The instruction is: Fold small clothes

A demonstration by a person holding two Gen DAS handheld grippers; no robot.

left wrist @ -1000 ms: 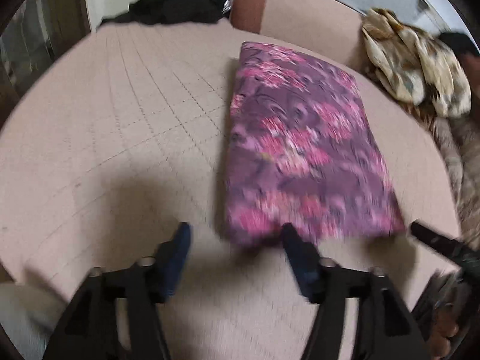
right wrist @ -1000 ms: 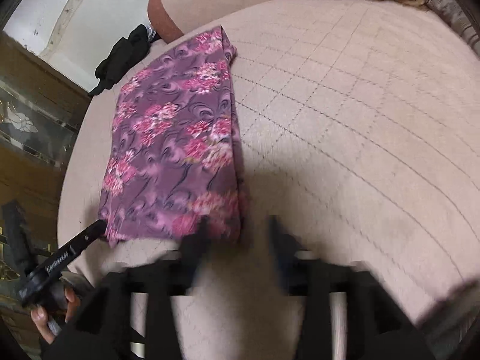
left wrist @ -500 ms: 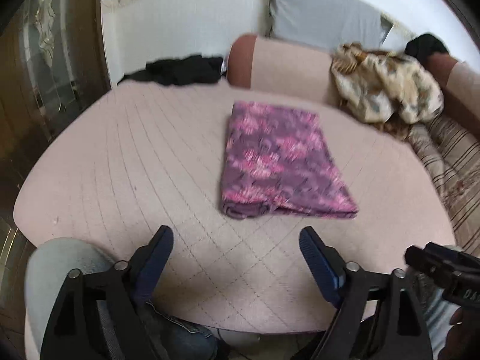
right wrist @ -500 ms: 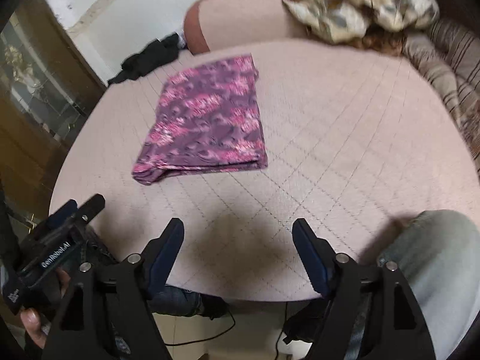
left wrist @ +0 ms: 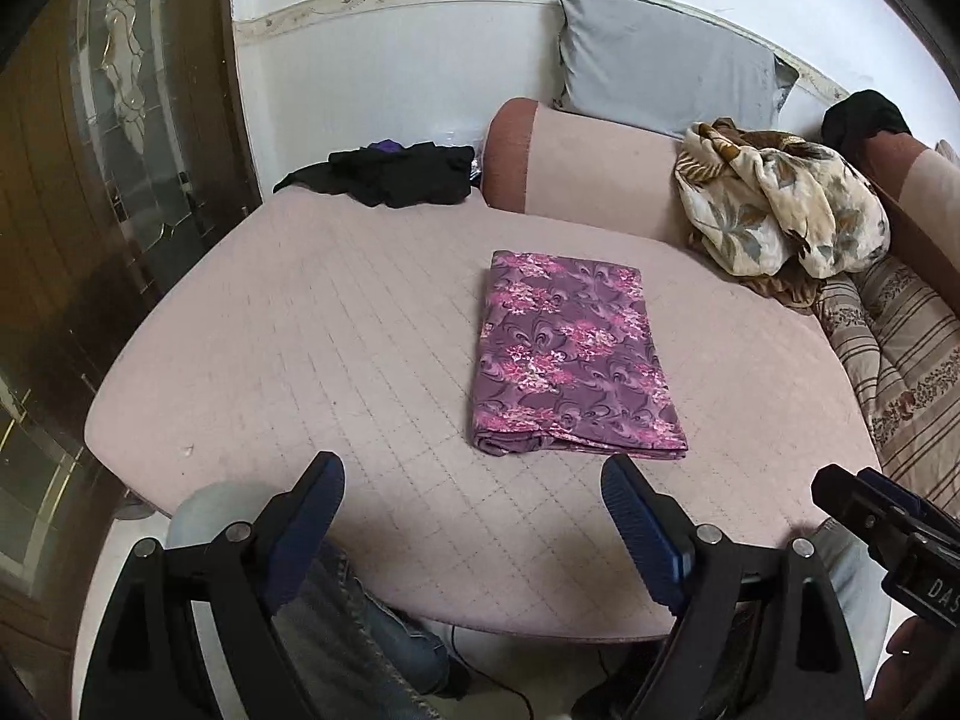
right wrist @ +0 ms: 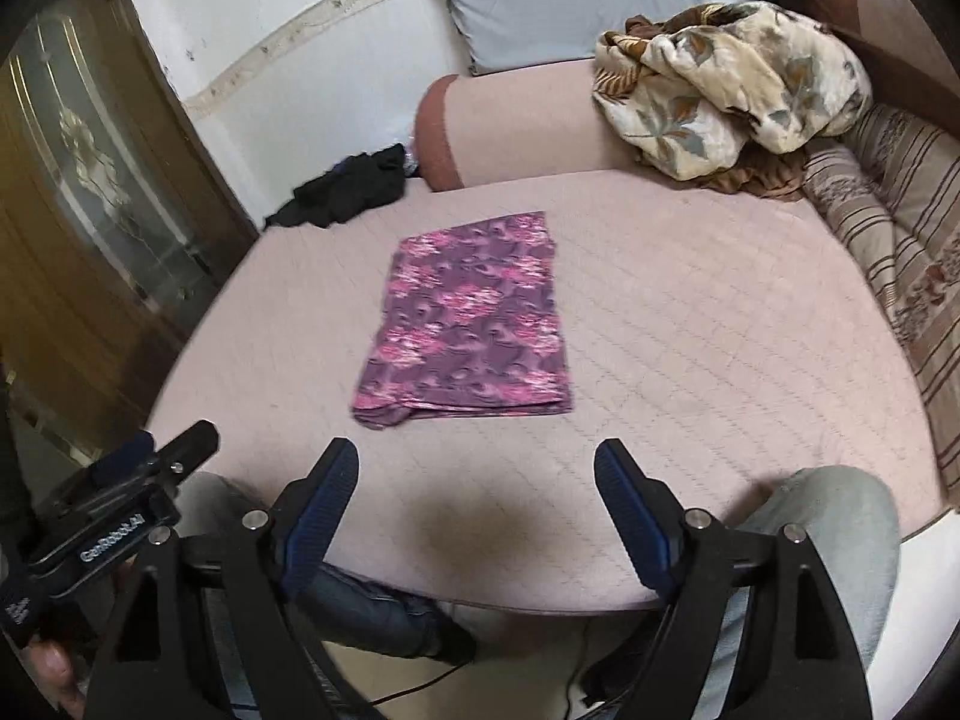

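Cloth (left wrist: 573, 360), one piece, purple with pink flowers, is lying folded into a flat rectangle at the centre of both frames, on the pink quilted bed (left wrist: 312, 360) with its stitched diamond grid. The near short edge is showing stacked layers, with a small bulge at its lower-left corner.

Left claw (left wrist: 474, 516) is filling the bottom of the left wrist view, its two blue ribbed pads spread wide with nothing between them, apart from the cloth. Right claw (right wrist: 477, 501) is sitting at the bottom of the right wrist view, its jaws opening, nothing between them either; the pads are clear of the cloth.

A second ago both claws were right at the cloth's near edge and the pictures were blurred; now the cloth is looking smaller and farther up the frame, the whole bed is showing, and both claws are wider.

One black heap (left wrist: 390, 171) of crumpled fabric is lying at the upper left of the bed. One grey pillow (left wrist: 660, 72) is leaning on the white wall at the top. One fluffy cream blanket (left wrist: 774, 210) with a leaf print is bunched at the upper right, above striped bedding (left wrist: 900, 348). Two knees in pale jeans are showing at the bottom edge.
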